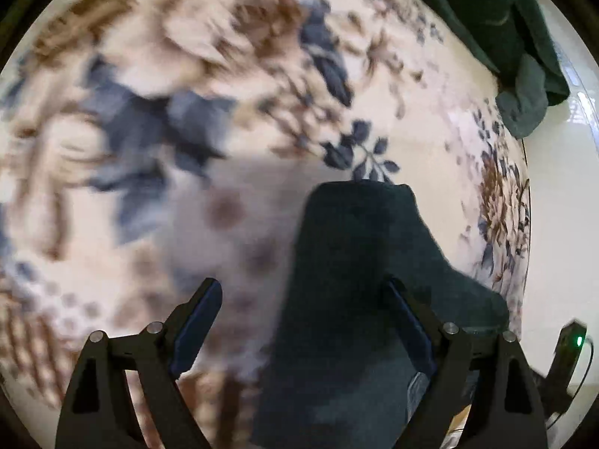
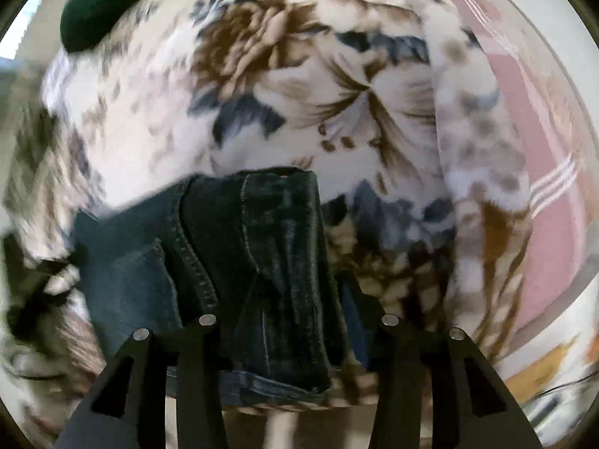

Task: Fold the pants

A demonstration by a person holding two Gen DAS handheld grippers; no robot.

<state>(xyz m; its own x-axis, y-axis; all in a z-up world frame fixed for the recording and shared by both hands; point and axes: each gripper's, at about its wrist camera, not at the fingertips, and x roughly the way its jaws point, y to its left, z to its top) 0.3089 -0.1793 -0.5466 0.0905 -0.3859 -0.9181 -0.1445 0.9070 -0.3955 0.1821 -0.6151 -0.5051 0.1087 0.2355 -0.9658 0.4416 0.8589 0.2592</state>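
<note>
Dark blue denim pants (image 1: pixel 359 299) lie on a floral blanket. In the left wrist view my left gripper (image 1: pixel 303 310) stands open, its fingers wide apart, with the pants' fabric between and over the right finger (image 1: pixel 408 321). In the right wrist view the folded pants (image 2: pixel 262 262), seams and hem showing, sit between and over the fingers of my right gripper (image 2: pixel 277 321). Its jaws look apart. The left finger is partly hidden by denim. Both views are motion-blurred.
The white, brown and blue floral blanket (image 1: pixel 187 112) covers the surface. A dark green garment (image 1: pixel 498 26) lies at its far right edge, also seen in the right wrist view (image 2: pixel 112 3). A pink striped sheet (image 2: pixel 543 187) lies right. The pale floor (image 1: pixel 561 187) is beyond the edge.
</note>
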